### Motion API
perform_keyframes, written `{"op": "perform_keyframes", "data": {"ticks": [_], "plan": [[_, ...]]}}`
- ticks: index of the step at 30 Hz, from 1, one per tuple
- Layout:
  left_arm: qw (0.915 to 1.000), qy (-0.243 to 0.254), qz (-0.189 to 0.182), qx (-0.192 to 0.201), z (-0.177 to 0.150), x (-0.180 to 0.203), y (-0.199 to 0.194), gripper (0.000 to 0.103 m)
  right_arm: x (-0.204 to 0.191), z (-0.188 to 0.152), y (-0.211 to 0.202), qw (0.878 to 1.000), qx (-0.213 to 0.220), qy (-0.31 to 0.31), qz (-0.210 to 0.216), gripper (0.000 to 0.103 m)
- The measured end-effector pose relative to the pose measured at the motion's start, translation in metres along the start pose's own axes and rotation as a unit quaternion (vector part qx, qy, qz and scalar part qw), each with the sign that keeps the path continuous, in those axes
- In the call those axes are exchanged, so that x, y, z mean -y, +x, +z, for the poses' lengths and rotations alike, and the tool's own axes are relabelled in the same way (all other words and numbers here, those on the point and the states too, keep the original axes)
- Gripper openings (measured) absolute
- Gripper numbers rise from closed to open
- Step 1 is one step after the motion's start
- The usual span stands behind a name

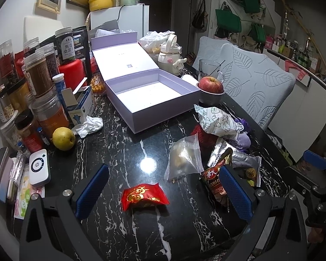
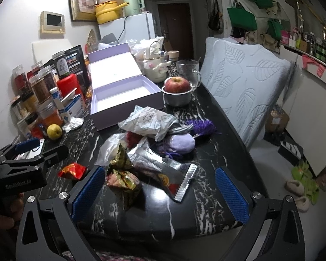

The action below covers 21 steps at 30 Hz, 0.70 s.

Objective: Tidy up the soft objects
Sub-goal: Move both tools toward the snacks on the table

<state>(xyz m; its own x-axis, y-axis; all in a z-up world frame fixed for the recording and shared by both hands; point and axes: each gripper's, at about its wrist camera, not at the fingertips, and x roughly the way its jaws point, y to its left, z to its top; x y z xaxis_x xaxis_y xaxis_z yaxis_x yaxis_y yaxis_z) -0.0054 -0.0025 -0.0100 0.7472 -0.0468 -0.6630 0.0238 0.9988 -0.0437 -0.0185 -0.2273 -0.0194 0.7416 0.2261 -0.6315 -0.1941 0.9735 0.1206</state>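
Note:
An open lilac box (image 1: 154,95) (image 2: 123,102) stands empty on the black marble table. A red candy packet (image 1: 144,196) (image 2: 72,170) lies between the wide-open fingers of my left gripper (image 1: 163,192). To its right sits a pile of soft things: a clear zip bag (image 1: 183,157), a printed white pouch (image 1: 217,119) (image 2: 150,122), a purple plush (image 2: 181,142), and a silver foil packet (image 2: 173,174). My right gripper (image 2: 158,191) is open around a crumpled gold-green snack packet (image 2: 121,178) and the foil packet. Neither gripper holds anything.
Jars and bottles (image 1: 39,76) crowd the table's left side, with a yellow pear (image 1: 63,138) and a crumpled tissue (image 1: 89,126). A red apple in a metal bowl (image 2: 177,91), a glass mug (image 2: 189,69) and a white kettle-shaped bottle (image 2: 155,67) stand behind the box. A padded chair (image 2: 245,82) borders the right edge.

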Motion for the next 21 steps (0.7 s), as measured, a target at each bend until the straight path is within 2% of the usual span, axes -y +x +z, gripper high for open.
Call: {"op": "perform_keyframes", "data": {"ticks": [21], "plan": [[1.0000,-0.005,0.001,-0.001,-0.0013,-0.0067,-0.0023,0.103,-0.0062,-0.0023,-0.0005,1.000,0.000,-0.006,-0.002,0.103]]}}
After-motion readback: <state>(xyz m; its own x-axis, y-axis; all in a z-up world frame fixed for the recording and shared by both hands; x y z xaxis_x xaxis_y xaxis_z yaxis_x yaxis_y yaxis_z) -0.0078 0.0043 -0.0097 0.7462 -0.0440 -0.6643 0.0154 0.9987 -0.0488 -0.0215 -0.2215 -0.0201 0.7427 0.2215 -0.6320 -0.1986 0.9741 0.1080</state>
